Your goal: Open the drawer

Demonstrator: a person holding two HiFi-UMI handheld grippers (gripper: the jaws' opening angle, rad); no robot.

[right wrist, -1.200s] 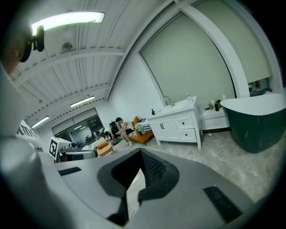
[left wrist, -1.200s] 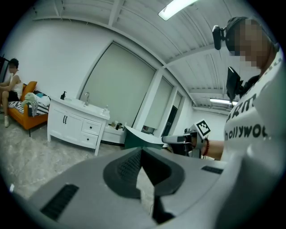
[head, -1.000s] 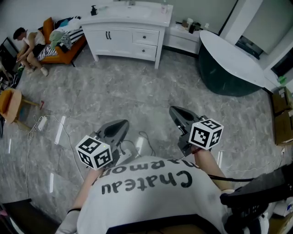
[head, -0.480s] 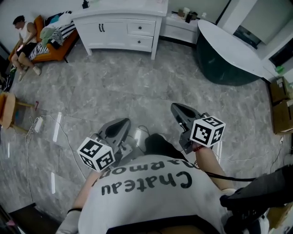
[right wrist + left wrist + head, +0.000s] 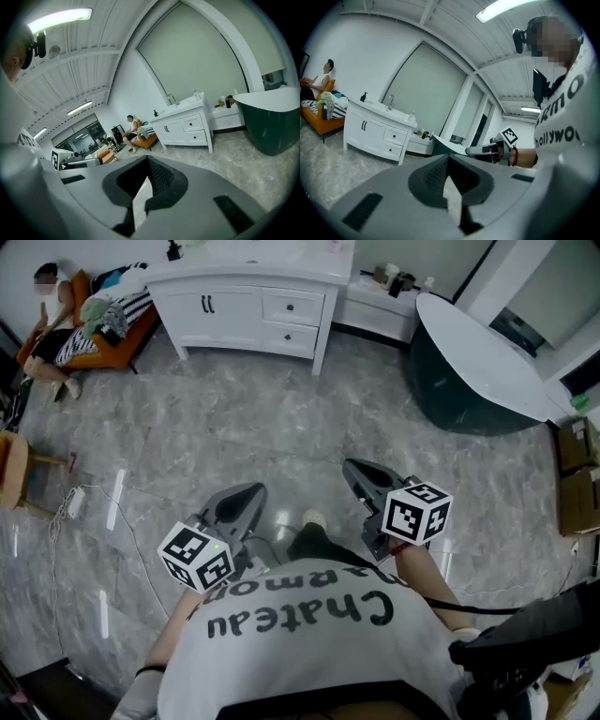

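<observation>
drawers (image 5: 292, 307): two stacked in the right part of the white cabinet (image 5: 211, 315), far across the floor (image 5: 281, 418)
direction: ahead, between both tools
left hand-held gripper (image 5: 246, 495): jaws closed, empty
right hand-held gripper (image 5: 361, 472): jaws closed, empty, probably slightly nearer

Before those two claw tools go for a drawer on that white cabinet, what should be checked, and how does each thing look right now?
1. Drawers on the white cabinet closed: ok, the upper drawer and lower drawer both sit flush.
2. Cabinet within reach: not ok, a stretch of floor lies between it and both grippers.
3. Left gripper ready to take a knob: not ok, jaws shut, nothing held.
4. Right gripper ready: not ok, jaws shut, nothing held.
5. Which drawer is meant: cannot tell.
6. Seated person away from the drawers: ok, on the sofa left of the cabinet.
</observation>
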